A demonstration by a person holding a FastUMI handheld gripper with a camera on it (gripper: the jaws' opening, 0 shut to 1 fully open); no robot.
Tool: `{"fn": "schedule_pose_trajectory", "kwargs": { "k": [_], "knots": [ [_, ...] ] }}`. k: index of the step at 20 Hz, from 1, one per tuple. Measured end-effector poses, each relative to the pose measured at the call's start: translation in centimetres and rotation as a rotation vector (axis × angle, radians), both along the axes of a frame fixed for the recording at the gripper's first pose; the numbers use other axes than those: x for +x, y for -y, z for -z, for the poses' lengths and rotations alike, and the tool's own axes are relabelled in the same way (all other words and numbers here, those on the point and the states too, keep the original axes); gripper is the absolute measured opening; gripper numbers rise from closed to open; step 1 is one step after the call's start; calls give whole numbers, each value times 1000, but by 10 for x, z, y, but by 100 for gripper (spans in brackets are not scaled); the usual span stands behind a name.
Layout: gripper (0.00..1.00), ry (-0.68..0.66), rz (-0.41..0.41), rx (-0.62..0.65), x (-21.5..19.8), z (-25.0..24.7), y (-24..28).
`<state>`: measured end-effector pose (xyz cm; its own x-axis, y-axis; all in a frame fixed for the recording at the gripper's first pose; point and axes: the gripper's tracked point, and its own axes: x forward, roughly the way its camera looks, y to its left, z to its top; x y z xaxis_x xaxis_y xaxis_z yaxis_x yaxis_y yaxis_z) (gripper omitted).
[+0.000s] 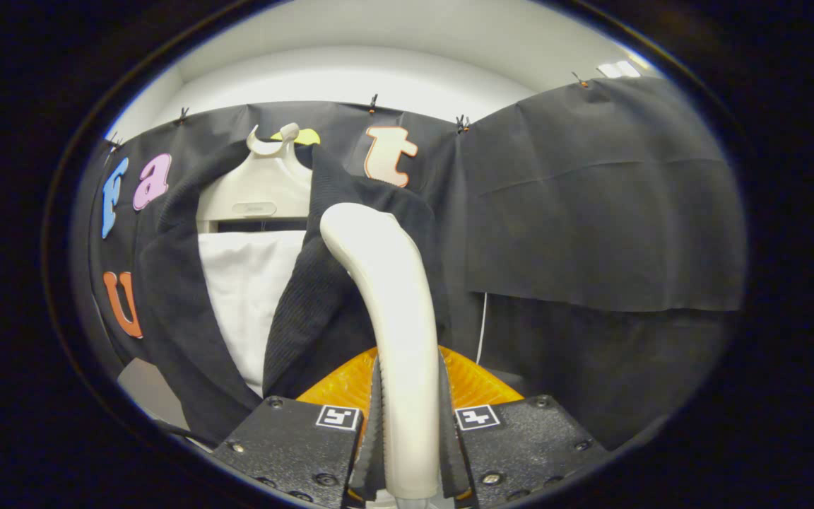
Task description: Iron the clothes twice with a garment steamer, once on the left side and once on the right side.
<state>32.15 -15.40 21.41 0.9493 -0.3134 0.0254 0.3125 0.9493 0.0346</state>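
Observation:
My gripper [408,424] is shut on the white handle of the garment steamer [387,297], which rises between the fingers and curves up to the left. Its head lies against the right front panel of a dark ribbed jacket [308,311]. The jacket hangs open on a white hanger form [266,187] just beyond the fingers, with a white board [244,290] showing between its two panels. The left panel [174,311] hangs further left. An orange ribbed part of the steamer [340,385] shows just behind the fingers.
The black cloth wall [591,212] runs behind and to the right of the jacket. A thin white cord [482,329] hangs down beside the jacket's right edge. White booth wall and ceiling [379,78] show above the cloth.

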Motion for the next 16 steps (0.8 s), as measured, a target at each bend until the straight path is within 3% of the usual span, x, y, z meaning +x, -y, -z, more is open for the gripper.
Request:
{"fn": "schedule_pose_trajectory", "kwargs": {
  "k": [7, 16],
  "knots": [
    [36, -42, 61, -70, 10, 30, -5],
    [36, -130, 79, -99, 2, 87, -6]
  ]
}}
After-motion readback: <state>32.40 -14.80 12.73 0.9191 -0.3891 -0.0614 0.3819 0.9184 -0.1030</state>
